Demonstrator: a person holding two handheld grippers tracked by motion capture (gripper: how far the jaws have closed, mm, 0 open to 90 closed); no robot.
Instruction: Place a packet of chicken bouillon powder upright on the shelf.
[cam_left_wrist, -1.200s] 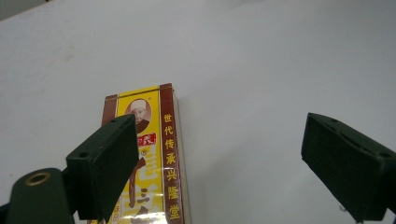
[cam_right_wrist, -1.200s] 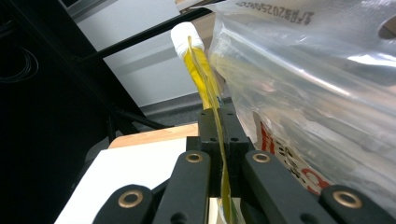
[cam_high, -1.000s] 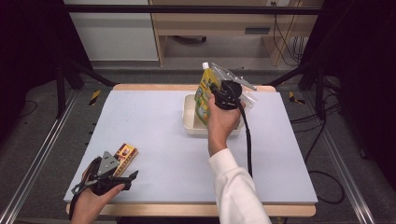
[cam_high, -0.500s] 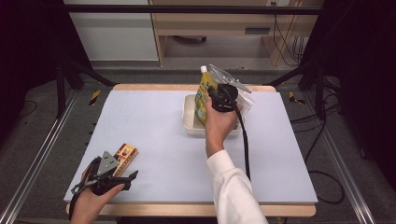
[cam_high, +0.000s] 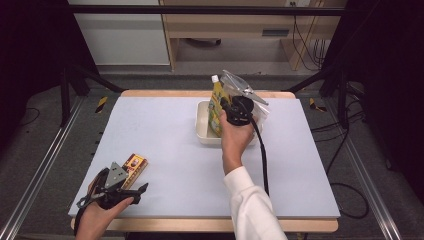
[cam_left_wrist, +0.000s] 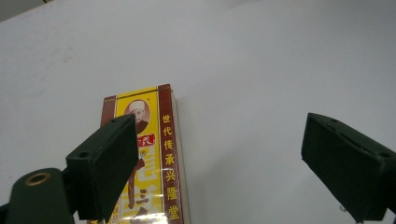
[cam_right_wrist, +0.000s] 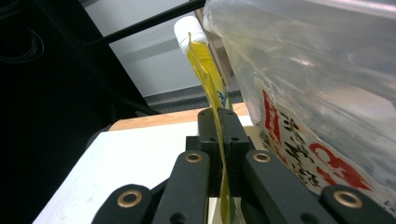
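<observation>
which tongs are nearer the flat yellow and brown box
Left. The left tongs sit open right at the flat yellow and brown box, one jaw over it. The right tongs are across the table, shut on the yellow spouted pouch at the white tray.

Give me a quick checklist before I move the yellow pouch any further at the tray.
1. Right gripper clamped on the yellow pouch: ok, jaws shut on its edge.
2. Pouch cap on: ok.
3. Clear plastic bag apart from the pouch: not ok, right beside it.
4. Pouch over the white tray: ok.
5. Pouch bottom resting in the tray: cannot tell.
6. Left gripper out of the way: ok, open near the yellow box.
</observation>
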